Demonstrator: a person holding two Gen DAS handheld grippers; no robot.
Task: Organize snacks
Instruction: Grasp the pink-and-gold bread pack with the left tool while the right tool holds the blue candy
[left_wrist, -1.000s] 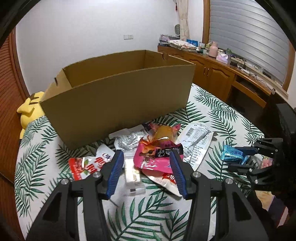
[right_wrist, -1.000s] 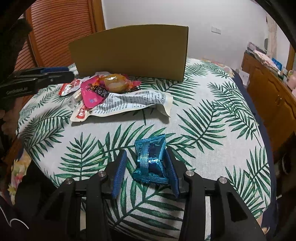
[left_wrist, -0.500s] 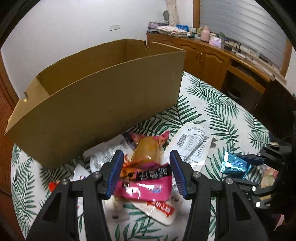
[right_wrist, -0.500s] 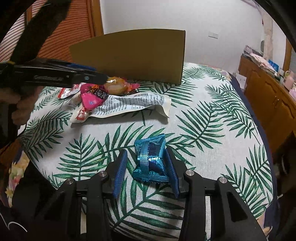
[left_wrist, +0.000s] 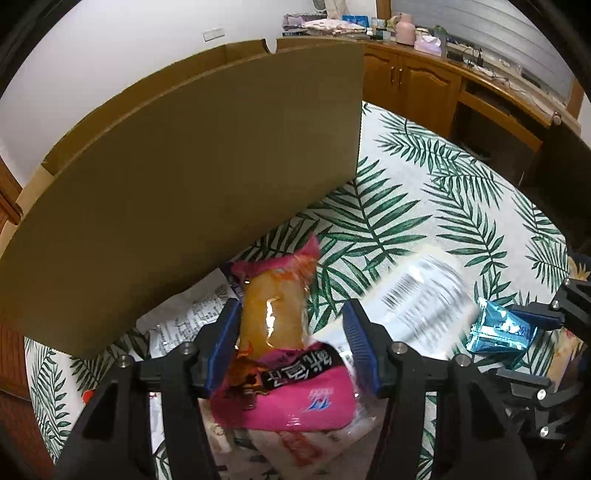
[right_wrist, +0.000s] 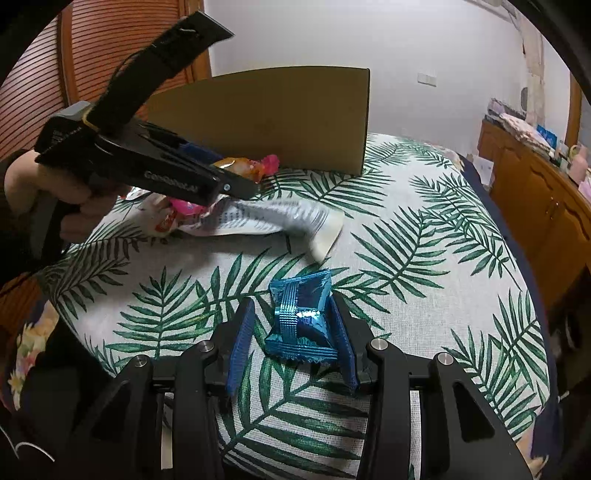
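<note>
A pink packet with an orange snack (left_wrist: 280, 332) lies on a pile of packets, just in front of the cardboard box (left_wrist: 184, 184). My left gripper (left_wrist: 291, 314) straddles it and its jaws are opening. The left pad is at the wrapper and the right pad stands clear. In the right wrist view the same gripper (right_wrist: 236, 184) hovers over the pile. A blue foil packet (right_wrist: 299, 325) sits between the fingers of my right gripper (right_wrist: 291, 306). It leans on the right finger, and a gap shows beside the left one. A white printed packet (left_wrist: 417, 306) looks blurred.
More packets lie under the pink one, among them a white printed packet (left_wrist: 195, 314) and a red-and-white packet (left_wrist: 303, 443). A leaf-print cloth (right_wrist: 406, 258) covers the round table. Wooden cabinets (left_wrist: 424, 81) stand beyond its right edge. A hand (right_wrist: 74, 195) holds the left gripper.
The left gripper has moved forward and down toward the box and over the pink packet, and its jaws have widened. The white packet has shifted. The right gripper and blue packet have stayed put.
</note>
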